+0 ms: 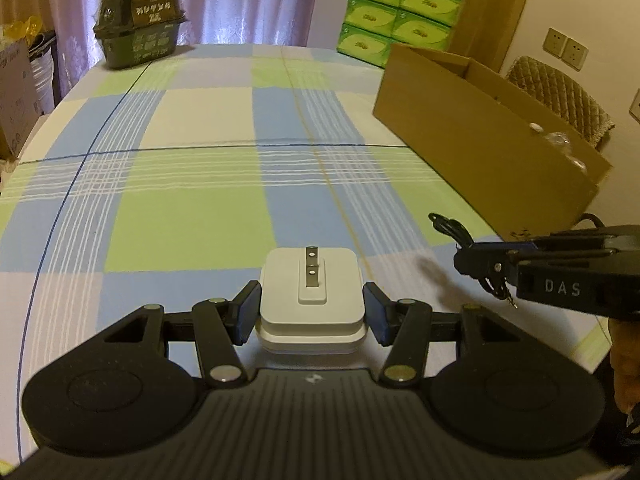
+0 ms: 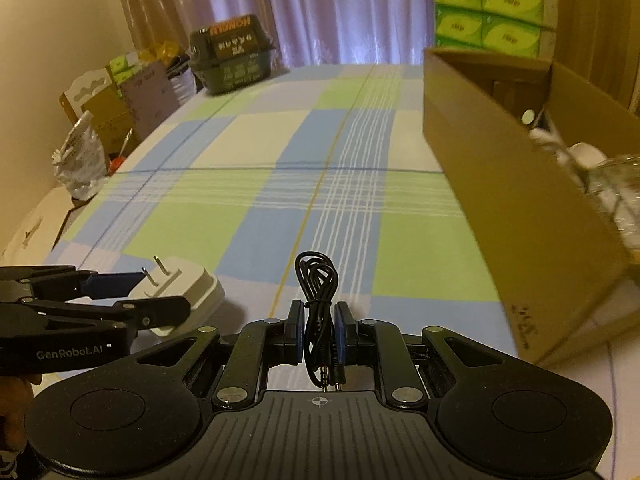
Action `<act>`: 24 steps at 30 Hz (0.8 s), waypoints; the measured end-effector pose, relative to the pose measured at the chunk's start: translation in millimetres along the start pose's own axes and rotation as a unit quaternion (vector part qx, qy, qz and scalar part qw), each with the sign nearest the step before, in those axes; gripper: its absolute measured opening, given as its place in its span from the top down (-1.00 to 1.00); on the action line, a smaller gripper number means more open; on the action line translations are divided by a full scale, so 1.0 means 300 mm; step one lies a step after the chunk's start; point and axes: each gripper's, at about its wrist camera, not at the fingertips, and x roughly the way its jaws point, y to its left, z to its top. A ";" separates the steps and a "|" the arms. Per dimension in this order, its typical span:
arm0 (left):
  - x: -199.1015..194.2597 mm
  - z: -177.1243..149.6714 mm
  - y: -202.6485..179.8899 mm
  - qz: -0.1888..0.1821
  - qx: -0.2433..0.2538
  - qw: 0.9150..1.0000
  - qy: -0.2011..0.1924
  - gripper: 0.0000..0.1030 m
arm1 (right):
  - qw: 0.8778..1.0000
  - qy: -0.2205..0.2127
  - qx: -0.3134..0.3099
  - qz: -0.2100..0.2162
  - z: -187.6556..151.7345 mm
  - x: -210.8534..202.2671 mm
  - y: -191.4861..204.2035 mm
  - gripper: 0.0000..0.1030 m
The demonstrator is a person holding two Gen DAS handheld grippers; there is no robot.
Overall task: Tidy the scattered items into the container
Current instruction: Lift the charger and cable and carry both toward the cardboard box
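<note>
My left gripper (image 1: 312, 312) is shut on a white square power adapter (image 1: 312, 300) with two metal prongs facing up, held just above the checked tablecloth. My right gripper (image 2: 318, 330) is shut on a coiled black audio cable (image 2: 318, 280), its two jack plugs hanging toward the camera. In the left wrist view the right gripper (image 1: 476, 258) shows at the right edge with the cable (image 1: 450, 226) sticking out of it. In the right wrist view the left gripper (image 2: 132, 292) and the adapter (image 2: 188, 284) sit at the lower left. An open cardboard box (image 2: 500, 184) stands on the right, with several items inside.
A dark green packaged box (image 1: 140, 24) stands at the table's far left corner. Green tissue packs (image 1: 396, 12) are stacked behind the cardboard box (image 1: 480, 152). Boxes and a plastic bag (image 2: 80, 160) lie off the table's left edge. A quilted chair back (image 1: 560, 96) rises behind the cardboard box.
</note>
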 end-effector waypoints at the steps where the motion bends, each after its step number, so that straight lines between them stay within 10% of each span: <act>1: -0.011 0.001 -0.012 -0.001 0.003 1.000 -0.002 0.04 | 1.000 -0.005 0.001 -0.002 -0.002 -0.016 -0.003 0.66; 24: -0.060 0.319 -0.385 -0.069 0.056 0.993 -0.081 0.04 | 0.990 -0.125 0.024 -0.064 0.188 -0.359 -0.293 0.66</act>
